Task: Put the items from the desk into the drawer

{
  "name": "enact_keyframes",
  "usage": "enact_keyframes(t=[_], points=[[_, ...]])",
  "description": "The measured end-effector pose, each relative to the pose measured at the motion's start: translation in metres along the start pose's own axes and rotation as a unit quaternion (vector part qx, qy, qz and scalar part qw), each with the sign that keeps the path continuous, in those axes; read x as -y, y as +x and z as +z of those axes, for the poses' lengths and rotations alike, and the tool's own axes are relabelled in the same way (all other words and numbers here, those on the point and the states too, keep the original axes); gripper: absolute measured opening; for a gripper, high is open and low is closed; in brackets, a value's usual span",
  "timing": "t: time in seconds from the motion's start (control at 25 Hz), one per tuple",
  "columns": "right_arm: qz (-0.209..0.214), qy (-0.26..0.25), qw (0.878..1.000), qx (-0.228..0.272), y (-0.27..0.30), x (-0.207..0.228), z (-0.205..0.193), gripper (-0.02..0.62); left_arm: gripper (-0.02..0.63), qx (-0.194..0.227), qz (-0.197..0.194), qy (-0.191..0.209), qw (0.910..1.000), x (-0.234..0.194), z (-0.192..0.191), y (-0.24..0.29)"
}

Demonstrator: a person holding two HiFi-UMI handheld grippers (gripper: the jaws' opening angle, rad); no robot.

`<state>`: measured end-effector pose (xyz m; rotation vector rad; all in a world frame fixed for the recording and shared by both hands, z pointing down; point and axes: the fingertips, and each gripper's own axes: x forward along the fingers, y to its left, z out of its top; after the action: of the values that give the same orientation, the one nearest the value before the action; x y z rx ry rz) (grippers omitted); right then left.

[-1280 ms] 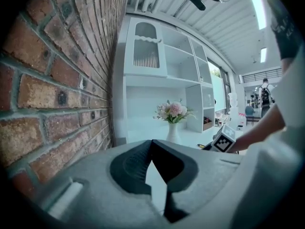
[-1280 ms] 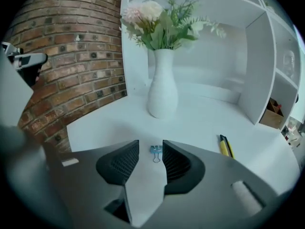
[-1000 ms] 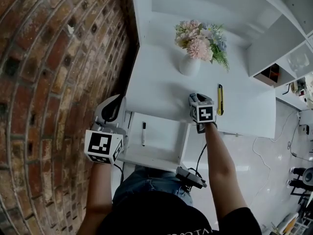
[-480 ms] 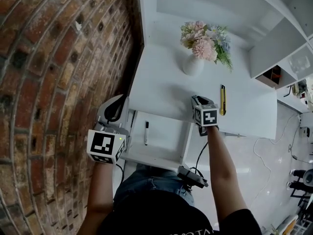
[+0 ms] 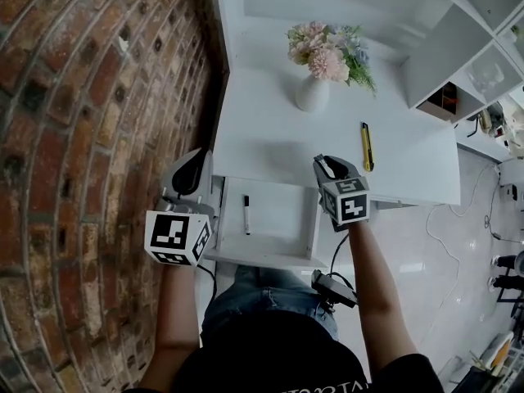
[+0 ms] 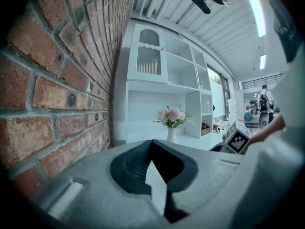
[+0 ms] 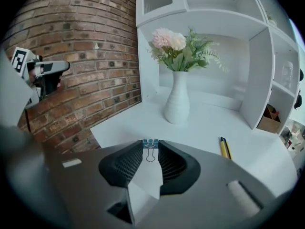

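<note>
My right gripper (image 5: 322, 161) hangs above the white desk (image 5: 262, 137), by the right wall of the open drawer (image 5: 282, 240). Its jaws have just been closing, and they are now shut on a small blue binder clip (image 7: 150, 144), held at the tips (image 7: 150, 149). A black marker (image 5: 246, 214) lies in the drawer. A yellow utility knife (image 5: 366, 146) lies on the desk to the right of that gripper, also visible in the right gripper view (image 7: 224, 148). My left gripper (image 5: 193, 160) is held left of the drawer by the brick wall, its jaws touching at the tips (image 6: 152, 142) with nothing between them.
A white vase of flowers (image 5: 313, 92) stands at the back of the desk. A brick wall (image 5: 90, 121) runs along the left. A white shelf unit (image 5: 458, 56) rises at the back right. A person's legs are below the drawer's front edge.
The right gripper has risen off the desk and come nearer the camera, beside the drawer. The left gripper has stayed where it was.
</note>
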<state>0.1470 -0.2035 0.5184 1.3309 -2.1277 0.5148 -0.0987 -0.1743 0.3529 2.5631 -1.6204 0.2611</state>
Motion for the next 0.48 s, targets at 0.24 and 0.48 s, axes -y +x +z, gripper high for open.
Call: enact_keyframes(t=[0.24, 0.48], points=[[0.019, 0.007, 1.0, 0.015, -0.025, -0.029, -0.006, 0.114, -0.002, 0.0, -0.004, -0.011, 0.9999, 0.0, -0.004, -0.004], [0.048, 0.024, 0.998, -0.019, -0.022, -0.058, -0.045, 0.114, -0.002, -0.005, -0.015, -0.017, 0.9997, 0.005, -0.013, -0.005]])
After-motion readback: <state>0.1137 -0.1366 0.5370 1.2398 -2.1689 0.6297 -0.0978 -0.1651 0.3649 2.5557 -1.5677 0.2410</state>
